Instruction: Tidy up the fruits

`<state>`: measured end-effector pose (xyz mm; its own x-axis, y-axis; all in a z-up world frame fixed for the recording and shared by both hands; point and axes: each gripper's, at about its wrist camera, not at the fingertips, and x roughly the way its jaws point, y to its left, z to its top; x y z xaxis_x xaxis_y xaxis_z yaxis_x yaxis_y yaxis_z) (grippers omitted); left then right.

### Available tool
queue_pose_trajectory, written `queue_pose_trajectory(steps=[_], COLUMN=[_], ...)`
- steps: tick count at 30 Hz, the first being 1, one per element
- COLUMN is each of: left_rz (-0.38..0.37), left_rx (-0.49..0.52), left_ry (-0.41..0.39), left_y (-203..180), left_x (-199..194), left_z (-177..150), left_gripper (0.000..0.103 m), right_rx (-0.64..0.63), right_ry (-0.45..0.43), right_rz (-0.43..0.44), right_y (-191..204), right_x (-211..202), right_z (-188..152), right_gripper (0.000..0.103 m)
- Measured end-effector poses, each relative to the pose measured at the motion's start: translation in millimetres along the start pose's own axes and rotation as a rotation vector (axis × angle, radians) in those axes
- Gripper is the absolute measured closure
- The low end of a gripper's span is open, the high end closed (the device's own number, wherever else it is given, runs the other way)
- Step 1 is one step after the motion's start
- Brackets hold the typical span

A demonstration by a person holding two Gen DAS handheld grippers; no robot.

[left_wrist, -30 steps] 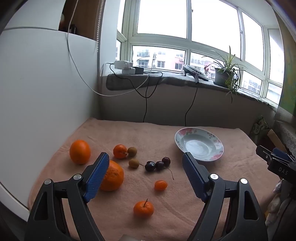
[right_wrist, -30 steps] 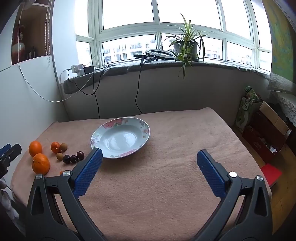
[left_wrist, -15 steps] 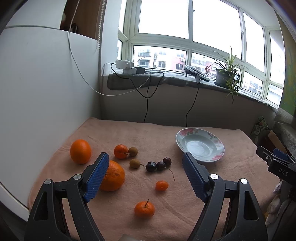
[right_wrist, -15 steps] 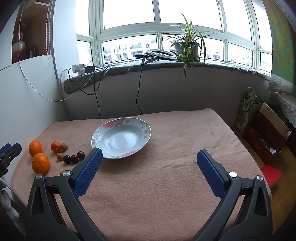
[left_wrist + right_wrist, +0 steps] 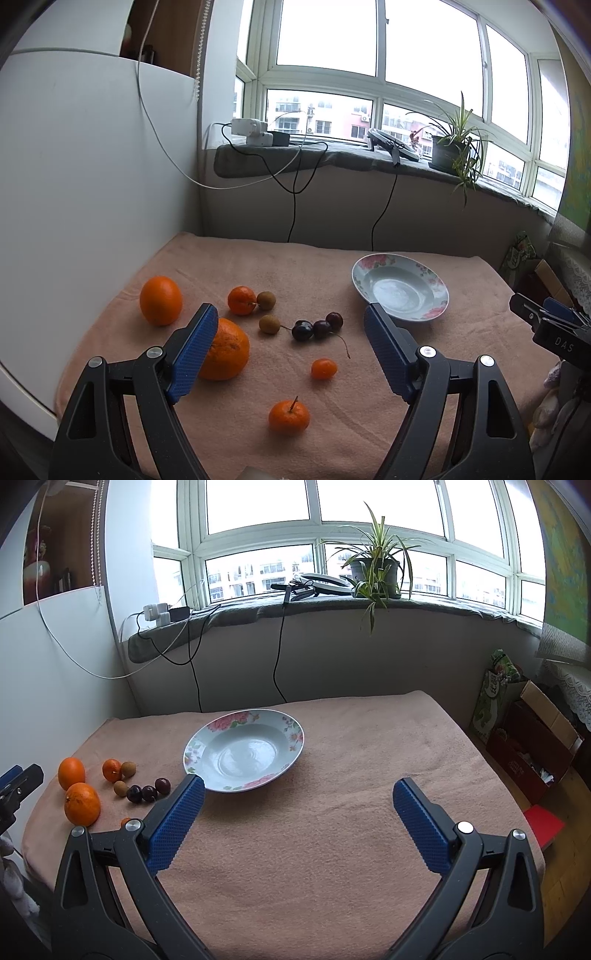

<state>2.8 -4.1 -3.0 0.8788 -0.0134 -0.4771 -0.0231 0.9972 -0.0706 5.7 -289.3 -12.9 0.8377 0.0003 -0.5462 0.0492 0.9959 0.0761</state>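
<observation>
A floral-rimmed plate [image 5: 436, 308] [image 5: 291, 753] lies empty on the pink cloth. Left of it lie two big oranges [image 5: 160, 300] [image 5: 225, 349], two small tangerines [image 5: 241, 300] [image 5: 289, 416], a kumquat [image 5: 324, 368], two brown longans [image 5: 266, 300] [image 5: 269, 324] and three dark cherries [image 5: 317, 328]. The fruit also shows in the right wrist view, with the cherries [image 5: 148, 792] nearest the plate. My left gripper [image 5: 290, 350] is open and empty, above the fruit. My right gripper [image 5: 295, 812] is open and empty, above bare cloth in front of the plate.
A white panel [image 5: 74, 184] stands along the table's left edge. Cables [image 5: 295, 192] hang from the windowsill behind, where a potted plant [image 5: 373, 572] stands. Boxes [image 5: 532, 746] sit on the floor to the right of the table.
Both views have shifted only slightly; the fruit and plate have not moved. Both grippers stay open.
</observation>
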Motion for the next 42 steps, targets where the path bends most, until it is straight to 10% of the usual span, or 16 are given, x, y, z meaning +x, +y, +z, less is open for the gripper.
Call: queue_pose_trajectory(steps=[42], left_rz=[0.001], left_rx=[-0.004], left_ry=[0.012], left_y=[3.4], left_x=[2.8], left_z=[-0.6], left_gripper=[0.022], right_rx=[-0.002], right_ry=[0.023], right_rz=[0.003], right_y=[4.2], right_x=[6.0], right_z=[-4.5], right_gripper=[0.000])
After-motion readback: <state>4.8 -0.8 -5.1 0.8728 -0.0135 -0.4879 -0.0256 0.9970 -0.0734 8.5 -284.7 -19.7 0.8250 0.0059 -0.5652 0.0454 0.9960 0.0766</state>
